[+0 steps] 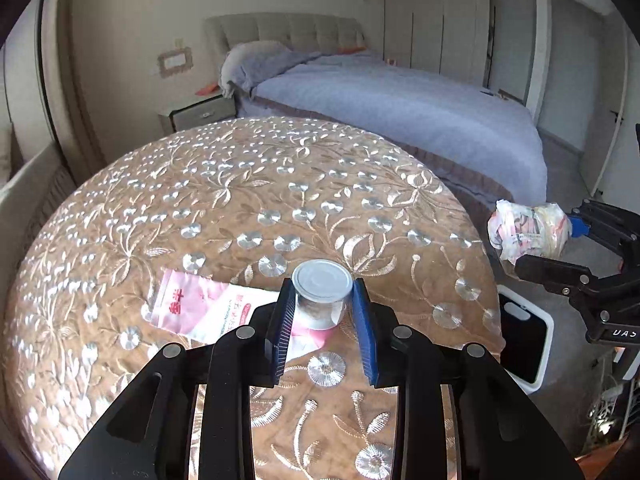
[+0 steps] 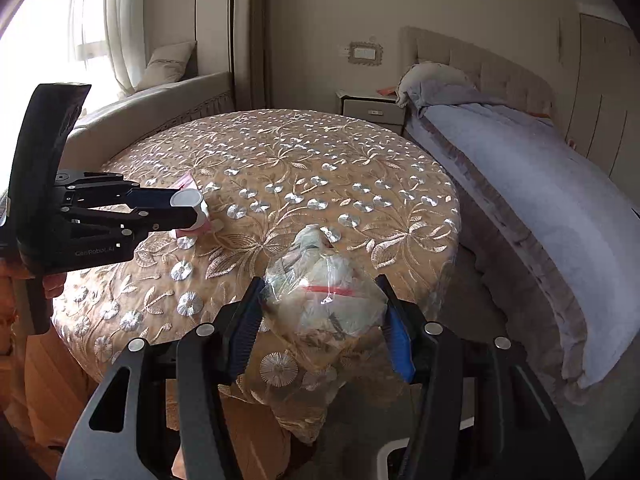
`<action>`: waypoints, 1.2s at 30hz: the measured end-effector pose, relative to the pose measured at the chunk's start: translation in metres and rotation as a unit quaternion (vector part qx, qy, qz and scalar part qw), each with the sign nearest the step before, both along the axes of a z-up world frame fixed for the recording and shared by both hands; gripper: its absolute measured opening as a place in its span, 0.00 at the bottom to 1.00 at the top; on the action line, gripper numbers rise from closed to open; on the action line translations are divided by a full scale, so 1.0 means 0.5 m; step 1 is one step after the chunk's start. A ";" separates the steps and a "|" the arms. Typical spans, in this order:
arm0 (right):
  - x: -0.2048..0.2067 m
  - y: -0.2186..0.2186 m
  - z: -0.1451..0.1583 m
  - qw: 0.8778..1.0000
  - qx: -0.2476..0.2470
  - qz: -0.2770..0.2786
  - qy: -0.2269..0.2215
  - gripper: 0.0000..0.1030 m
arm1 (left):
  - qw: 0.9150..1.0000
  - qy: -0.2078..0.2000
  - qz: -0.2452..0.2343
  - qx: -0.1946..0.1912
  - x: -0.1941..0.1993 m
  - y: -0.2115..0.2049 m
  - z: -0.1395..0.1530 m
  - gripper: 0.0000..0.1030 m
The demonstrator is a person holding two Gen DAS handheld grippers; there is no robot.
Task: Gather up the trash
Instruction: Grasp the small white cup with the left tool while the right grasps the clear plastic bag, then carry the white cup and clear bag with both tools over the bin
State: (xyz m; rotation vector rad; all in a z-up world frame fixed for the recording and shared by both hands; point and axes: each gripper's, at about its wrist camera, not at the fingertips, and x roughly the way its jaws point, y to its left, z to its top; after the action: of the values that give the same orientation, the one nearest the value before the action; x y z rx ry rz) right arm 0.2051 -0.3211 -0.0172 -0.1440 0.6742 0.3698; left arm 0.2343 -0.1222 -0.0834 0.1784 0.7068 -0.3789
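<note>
Currently: left tongs (image 1: 323,312) clamp the small foil-lidded cup (image 1: 322,294) above the pink wrapper (image 1: 188,306) on the bench (image 1: 240,184), right tongs (image 2: 320,320) pinch the crumpled plastic bag (image 2: 324,300) off its right edge; carry both level to the bin (image 1: 524,344).

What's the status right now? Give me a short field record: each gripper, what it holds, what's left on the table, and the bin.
left gripper: shut on small foil-lidded cup, over the table
right gripper: shut on crumpled plastic bag, near the table's edge
left on table: pink and white wrapper, lying flat under the cup
table: round, embroidered gold cloth
bin: white rim, dark inside, on the floor beside the table
</note>
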 end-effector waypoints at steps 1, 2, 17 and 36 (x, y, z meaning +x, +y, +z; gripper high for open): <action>-0.013 -0.009 0.005 1.000 0.002 -0.005 -0.005 0.55 | 1.000 -0.006 0.000 0.000 -0.009 -0.005 0.007 0.28; -0.029 -0.020 0.011 1.000 0.003 -0.010 -0.012 0.55 | 1.000 -0.015 0.000 0.000 -0.020 -0.010 0.016 0.28; -0.184 -0.153 0.036 0.995 0.011 -0.097 -0.038 0.55 | 0.991 -0.077 -0.109 -0.011 -0.161 -0.192 0.114 0.28; -0.307 -0.342 -0.101 0.972 0.027 -0.232 0.040 0.55 | 0.957 0.013 -0.288 0.002 -0.233 -0.503 -0.058 0.28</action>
State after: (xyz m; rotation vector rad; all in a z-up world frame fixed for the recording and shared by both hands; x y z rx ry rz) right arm 0.0514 -0.4920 -0.0675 0.0821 0.7539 -0.0565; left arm 0.1177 -0.3734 -0.1122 0.3868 0.6738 -0.9388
